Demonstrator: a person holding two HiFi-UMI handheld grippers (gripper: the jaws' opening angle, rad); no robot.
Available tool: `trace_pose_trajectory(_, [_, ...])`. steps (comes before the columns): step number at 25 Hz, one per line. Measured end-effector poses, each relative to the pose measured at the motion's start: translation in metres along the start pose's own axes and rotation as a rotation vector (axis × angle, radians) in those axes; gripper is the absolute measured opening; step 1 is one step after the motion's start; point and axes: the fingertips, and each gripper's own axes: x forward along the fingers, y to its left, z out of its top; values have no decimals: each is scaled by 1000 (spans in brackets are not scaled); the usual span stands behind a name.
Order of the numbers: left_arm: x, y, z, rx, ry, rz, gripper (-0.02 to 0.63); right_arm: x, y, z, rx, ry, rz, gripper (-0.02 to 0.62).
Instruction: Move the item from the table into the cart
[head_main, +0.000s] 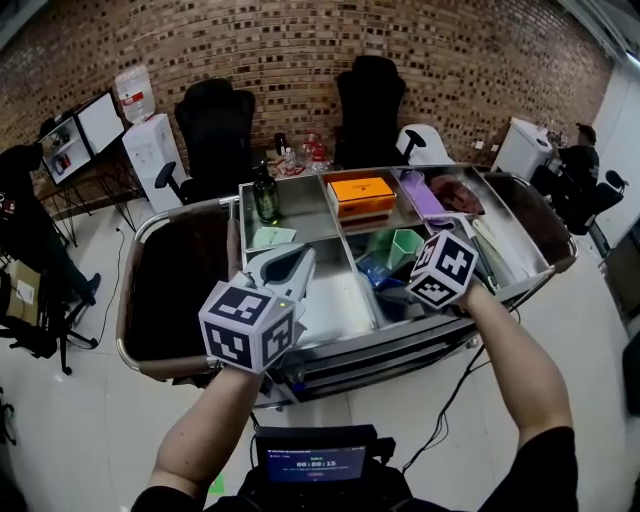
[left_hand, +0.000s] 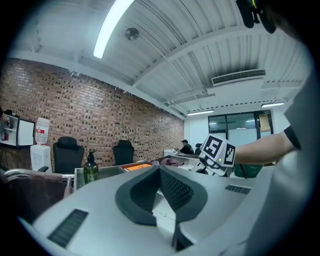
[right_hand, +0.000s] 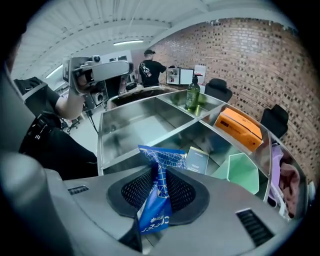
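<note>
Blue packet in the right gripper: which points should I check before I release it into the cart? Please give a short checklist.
1. Grip: blue packet pinched by the right gripper: ok.
2. Position: right gripper above a steel compartment of the cart: ok.
3. Landing spot free: cannot tell. The packet hides the floor below it, and a dark booklet and a green container lie close by.
4. Left gripper out of the way, well apart from the right one: ok.
5. Left gripper empty, jaws together with nothing between them: ok.
</note>
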Motion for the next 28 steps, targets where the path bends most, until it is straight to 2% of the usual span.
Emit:
trace_pose_trajectory(4, [3, 0, -3, -10, -4, -12, 3, 4, 0, -6, -33, 5, 22, 117])
trace_pose_trajectory(6, [1, -2, -1, -6, -10, -18, 3, 3, 4, -7, -35, -4, 36, 171])
trace_pose_trajectory(9, [1, -3, 1, -3, -17, -19, 3, -4, 6, -2, -31, -58, 31, 172])
trace_pose_trajectory(17, [-27, -19, 13, -24, -49, -43, 3, -59, 18, 24, 37, -328, -65, 171])
trace_pose_trajectory(20, [-40, -21, 12, -3, -48, -43, 3, -85, 30, 36, 59, -455, -115, 170])
trace_pose_trajectory(24, [-55, -26, 5, 4, -32, -65, 3, -119, 51, 43, 66, -606, -224, 170])
trace_pose_trajectory(28, [-74, -33, -1, 49, -61, -79, 3, -146, 69, 40, 130, -781, -340, 170])
